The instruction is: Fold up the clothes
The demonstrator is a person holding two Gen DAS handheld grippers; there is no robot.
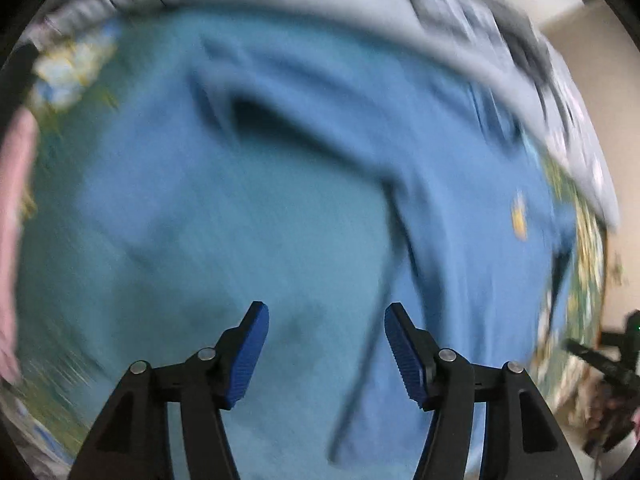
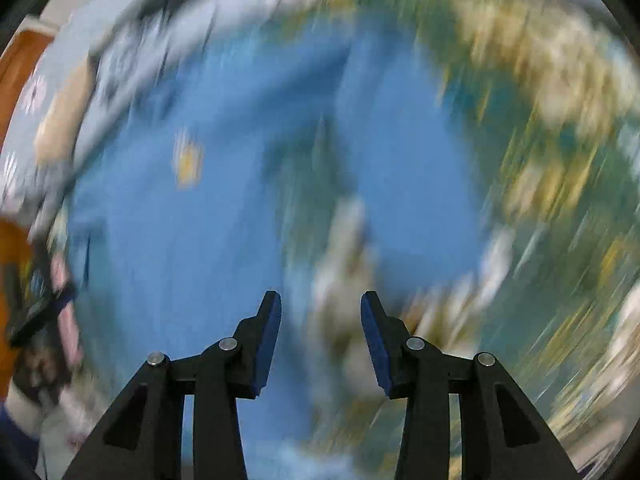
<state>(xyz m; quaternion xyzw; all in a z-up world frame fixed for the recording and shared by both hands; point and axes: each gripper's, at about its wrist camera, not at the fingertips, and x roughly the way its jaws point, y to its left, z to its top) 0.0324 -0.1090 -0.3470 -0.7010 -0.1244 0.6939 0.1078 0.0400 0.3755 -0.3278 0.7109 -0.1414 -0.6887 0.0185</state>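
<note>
Both tongs stood released, ribbed blue pads on black arms: left tongs (image 1: 326, 350), right tongs (image 2: 320, 338). Beyond them a soft blue shirt (image 1: 280, 200) with a small yellow emblem (image 2: 187, 160) lay spread over a floral green bedspread (image 2: 560, 140), all blurred.

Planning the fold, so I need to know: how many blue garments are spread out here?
1. A single blue shirt lies spread on the floral bedspread, below both open grippers. Grey clothing lies heaped beyond it; heavy blur could hide another piece there.
</note>
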